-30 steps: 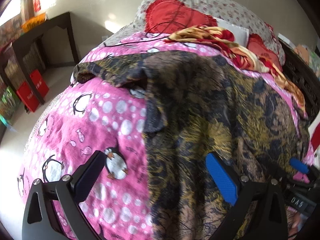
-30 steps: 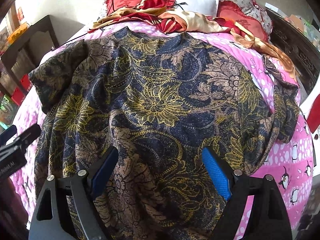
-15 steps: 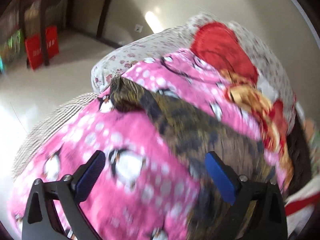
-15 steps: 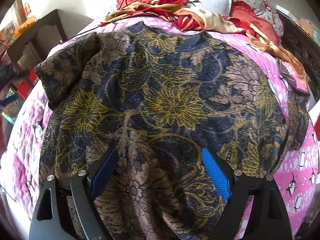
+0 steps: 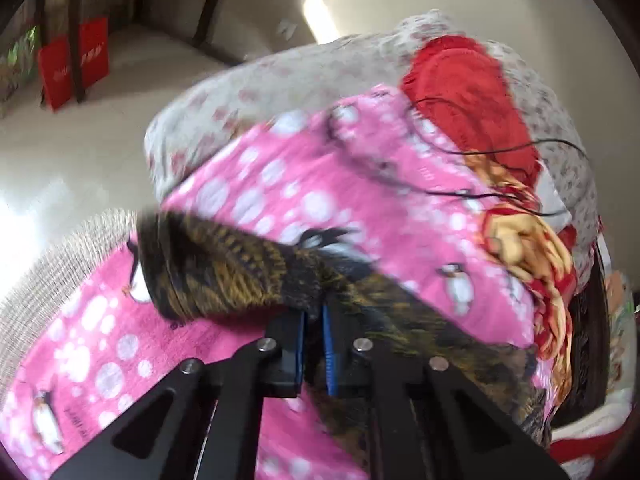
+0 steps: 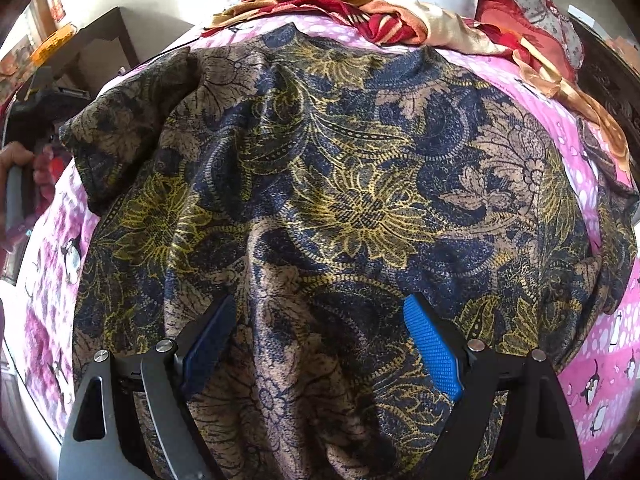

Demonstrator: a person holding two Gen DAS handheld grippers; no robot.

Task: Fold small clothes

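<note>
1. Shirt [image 6: 340, 184], a dark garment printed in navy, gold and tan florals, lies spread across the pink penguin-print bedspread [image 6: 600, 360], filling most of the right wrist view.
2. Your left gripper [image 5: 314, 320] points steeply down at the bed, its blue pads drawn almost together and pinching the fabric of the sleeve [image 5: 224, 268] where it runs out from the body of the shirt.
3. That sleeve extends to the left of the pinch, its cuff end lying just beside the bedspread's edge; the left wrist view is blurred, so finer detail of the grip is hard to read.
4. Your right gripper [image 6: 320, 340] hangs over the lower part of the shirt, also angled steeply downward, its jaws spread wide with cloth below them and nothing pinched.
5. At the left edge of the right wrist view, your hand [image 6: 16, 160] shows on a grey handle near the sleeve on that side.
6. The shirt's surface is rumpled, with a long ridge of fabric running down toward the right gripper and the right side draped near the bedspread's edge.
7. Beyond the collar end, a red and gold blanket [image 6: 360, 4] lies bunched at the head of the bed, against a red cushion [image 5: 468, 96].
</note>
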